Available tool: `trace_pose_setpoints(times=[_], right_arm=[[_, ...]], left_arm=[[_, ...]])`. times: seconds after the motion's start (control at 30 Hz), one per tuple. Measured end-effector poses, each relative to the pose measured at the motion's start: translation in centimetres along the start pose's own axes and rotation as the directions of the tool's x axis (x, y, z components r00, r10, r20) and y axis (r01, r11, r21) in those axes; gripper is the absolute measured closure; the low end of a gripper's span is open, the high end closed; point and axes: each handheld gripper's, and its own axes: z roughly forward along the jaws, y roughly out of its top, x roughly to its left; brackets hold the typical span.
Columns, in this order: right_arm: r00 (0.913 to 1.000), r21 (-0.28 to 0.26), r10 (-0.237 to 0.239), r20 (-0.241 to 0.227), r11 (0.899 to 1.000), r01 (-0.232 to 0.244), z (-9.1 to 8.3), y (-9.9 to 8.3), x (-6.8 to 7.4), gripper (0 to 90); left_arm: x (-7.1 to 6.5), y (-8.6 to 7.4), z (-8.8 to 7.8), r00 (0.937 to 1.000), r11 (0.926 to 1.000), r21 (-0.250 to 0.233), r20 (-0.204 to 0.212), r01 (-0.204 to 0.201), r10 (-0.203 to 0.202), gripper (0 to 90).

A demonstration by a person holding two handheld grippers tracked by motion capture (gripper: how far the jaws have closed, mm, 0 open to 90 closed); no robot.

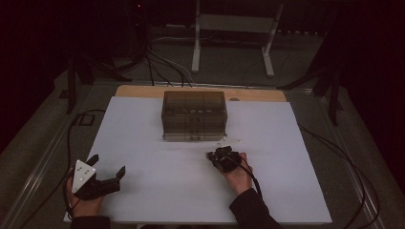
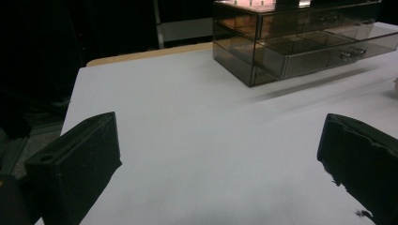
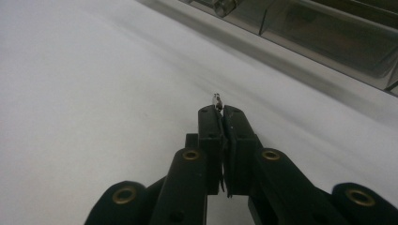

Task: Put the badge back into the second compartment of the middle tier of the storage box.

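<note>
With the right gripper (image 3: 219,111) pinched tight on a tiny shiny metal bit (image 3: 217,99) just in front of the smoky clear-plastic drawer chest (image 1: 193,115), I'd hold that squeeze steady while the left gripper (image 1: 106,164) idles wide open, empty.

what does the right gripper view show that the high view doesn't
Right gripper view alone: a tiny metallic piece sticking out from the tips of the shut right gripper; what it is, I cannot tell. High view alone: the left gripper with jaws spread near the sheet's left edge, both hands, and cables on the floor. Both: the white sheet and the smoky clear drawer box, with the right gripper just before its front.
</note>
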Motion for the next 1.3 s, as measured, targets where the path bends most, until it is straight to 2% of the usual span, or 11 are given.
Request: trace_pose_setpoints(times=[0.33,1.3], right_arm=[[1.0,-0.006,0.001,-0.002,1.0,-0.001,-0.4,0.2,0.0,88.0],[0.9998,-0.043,-0.02,0.006,0.999,0.02,-2.0,2.4,0.6,88.0]], left_arm=[[0.0,0.1,0.0,1.0,0.9999,0.014,-0.003,0.009,-0.008,0.5],[0.1,0.1,-0.1,0.9998,0.9997,0.023,-0.018,0.012,-0.012,0.5]])
